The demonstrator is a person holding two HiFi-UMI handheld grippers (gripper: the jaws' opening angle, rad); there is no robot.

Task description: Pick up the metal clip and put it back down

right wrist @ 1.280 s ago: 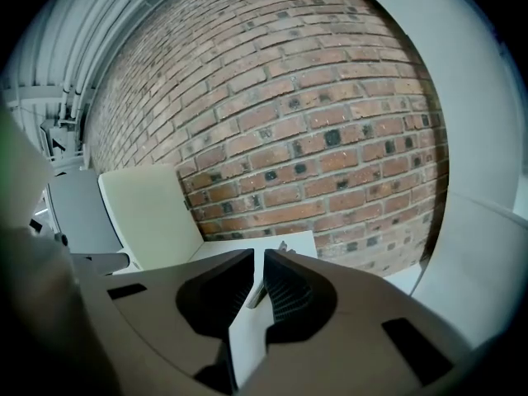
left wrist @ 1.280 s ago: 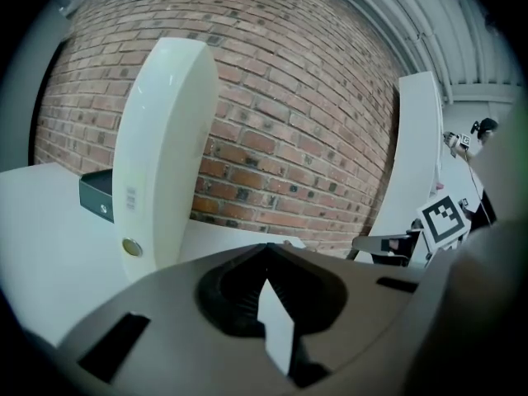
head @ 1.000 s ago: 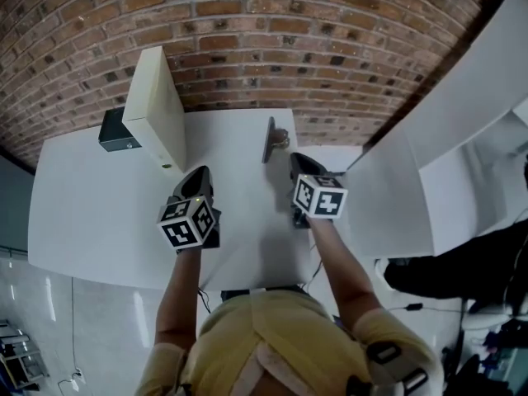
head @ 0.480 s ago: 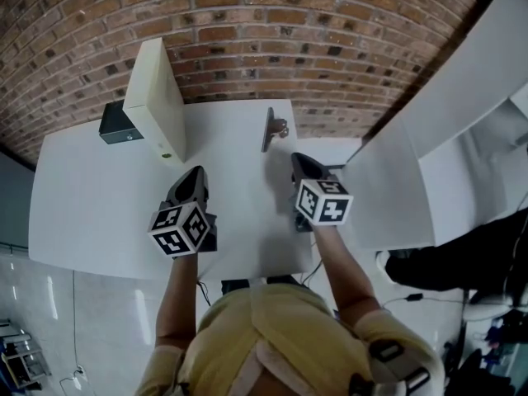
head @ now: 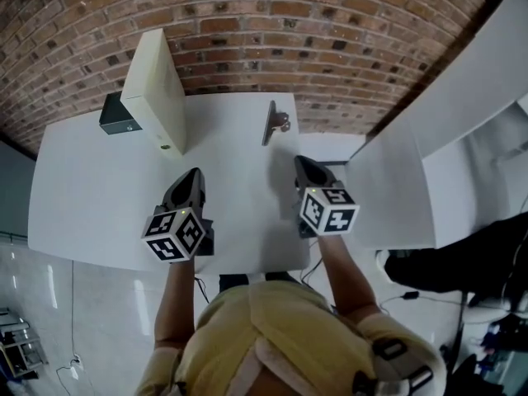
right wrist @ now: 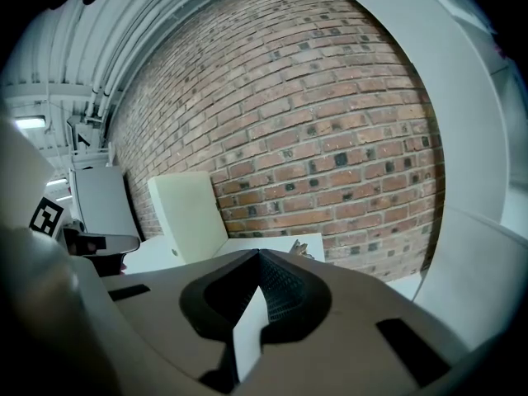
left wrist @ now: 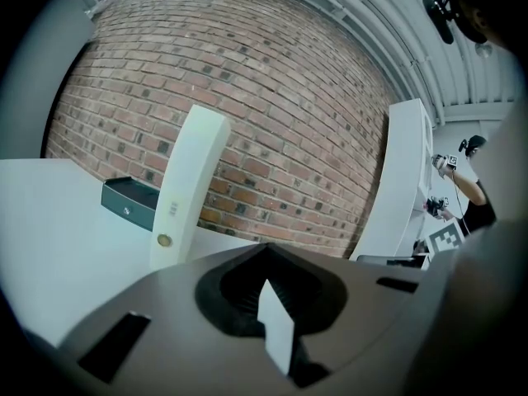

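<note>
The metal clip (head: pixel 275 124) lies at the far edge of the white table (head: pixel 99 196), near the brick wall; the right gripper view shows it small beyond the jaws (right wrist: pixel 301 250). My right gripper (head: pixel 307 170) hovers over the table's right side, well short of the clip, jaws shut and empty (right wrist: pixel 257 258). My left gripper (head: pixel 190 183) hangs over the table's middle left, jaws shut with nothing between them (left wrist: pixel 266 250).
A cream upright box (head: pixel 157 97) stands at the table's back left, with a dark box (head: pixel 117 115) behind it. White panels (head: pixel 396 196) stand to the right. The brick wall (head: pixel 247 31) bounds the far side.
Both grippers have drawn back toward the person, away from the clip. The head view has shifted slightly.
</note>
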